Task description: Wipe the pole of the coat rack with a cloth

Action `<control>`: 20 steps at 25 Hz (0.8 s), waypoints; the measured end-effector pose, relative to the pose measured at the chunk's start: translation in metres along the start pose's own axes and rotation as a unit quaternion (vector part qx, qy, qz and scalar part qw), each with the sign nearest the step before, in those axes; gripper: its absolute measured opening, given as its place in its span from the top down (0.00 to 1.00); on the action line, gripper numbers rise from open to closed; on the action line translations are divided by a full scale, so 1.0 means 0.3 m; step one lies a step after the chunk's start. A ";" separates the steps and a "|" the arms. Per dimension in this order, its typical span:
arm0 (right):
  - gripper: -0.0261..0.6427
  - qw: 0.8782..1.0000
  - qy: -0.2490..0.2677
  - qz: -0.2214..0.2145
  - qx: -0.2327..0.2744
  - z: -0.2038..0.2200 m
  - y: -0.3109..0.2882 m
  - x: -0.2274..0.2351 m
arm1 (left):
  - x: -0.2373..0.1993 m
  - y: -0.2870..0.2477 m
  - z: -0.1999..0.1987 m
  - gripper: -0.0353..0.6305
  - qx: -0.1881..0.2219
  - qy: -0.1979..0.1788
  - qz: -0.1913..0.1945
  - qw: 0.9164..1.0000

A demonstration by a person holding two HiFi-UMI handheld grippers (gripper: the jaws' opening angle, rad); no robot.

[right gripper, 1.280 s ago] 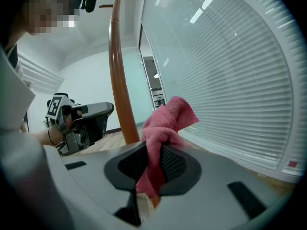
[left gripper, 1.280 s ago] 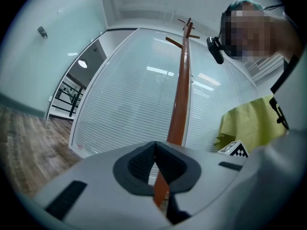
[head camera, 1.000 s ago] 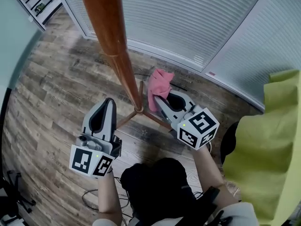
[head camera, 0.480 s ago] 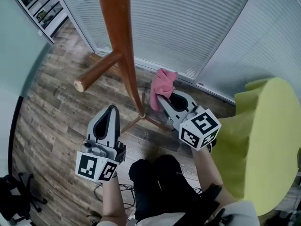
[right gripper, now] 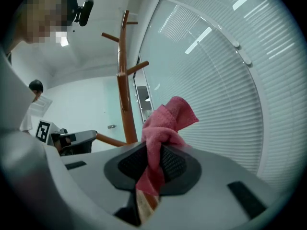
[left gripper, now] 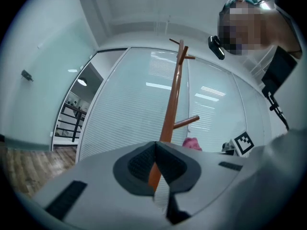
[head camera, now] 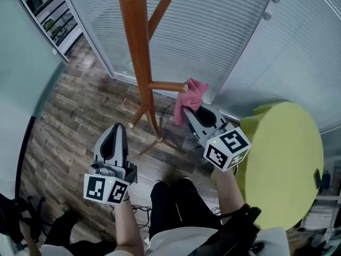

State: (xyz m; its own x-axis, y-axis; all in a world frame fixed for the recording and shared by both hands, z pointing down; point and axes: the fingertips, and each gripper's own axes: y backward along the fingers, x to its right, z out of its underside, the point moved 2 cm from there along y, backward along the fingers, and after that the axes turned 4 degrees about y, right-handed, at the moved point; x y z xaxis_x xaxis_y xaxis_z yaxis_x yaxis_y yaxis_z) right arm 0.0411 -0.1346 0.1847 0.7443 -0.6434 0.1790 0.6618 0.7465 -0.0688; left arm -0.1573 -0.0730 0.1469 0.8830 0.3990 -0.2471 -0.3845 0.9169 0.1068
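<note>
The wooden coat rack pole (head camera: 139,52) rises in the middle of the head view, with side pegs and splayed feet on the floor. A pink cloth (head camera: 189,98) is pinched in my right gripper (head camera: 187,112), which is shut on it just right of the pole, near a peg. In the right gripper view the cloth (right gripper: 163,128) bunches out of the jaws, with the pole (right gripper: 125,95) to its left. My left gripper (head camera: 120,127) is shut and holds nothing, low and left of the pole. The left gripper view shows the pole (left gripper: 171,104) straight ahead.
Frosted glass walls with blinds (head camera: 224,31) stand behind the rack. A round yellow-green table (head camera: 285,159) is close on the right. Shelving (head camera: 48,15) sits at the far left. Cables lie on the wood floor (head camera: 64,121) by the person's feet. Another person (right gripper: 33,104) stands in the distance.
The head view has tilted up, so more of the pole and its pegs shows. Both grippers have risen a little, the cloth still clamped in the right one.
</note>
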 end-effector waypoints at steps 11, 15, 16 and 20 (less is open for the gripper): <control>0.85 0.999 0.020 0.046 0.012 -0.378 0.131 -0.017 | 0.061 0.023 -0.341 0.93 0.017 0.001 -0.017 1.000; 0.85 0.998 0.028 0.053 0.022 -0.432 0.162 -0.027 | 0.090 0.017 -0.375 0.93 0.016 -0.013 -0.008 1.000; 0.85 0.998 0.029 0.055 0.024 -0.440 0.168 -0.029 | 0.098 0.016 -0.380 0.93 0.017 -0.016 -0.006 1.000; 0.85 0.997 0.028 0.061 0.032 -0.467 0.184 -0.034 | 0.122 0.011 -0.391 0.93 0.014 -0.019 0.003 1.000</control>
State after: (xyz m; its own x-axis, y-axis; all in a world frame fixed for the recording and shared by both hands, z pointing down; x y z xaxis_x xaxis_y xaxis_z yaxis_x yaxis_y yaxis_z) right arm 0.0825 -0.1105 0.0417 0.8238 -0.5545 0.1182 0.5605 0.8278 -0.0232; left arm -0.1579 -0.0556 0.0253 0.8906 0.4039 -0.2089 -0.3826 0.9139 0.1360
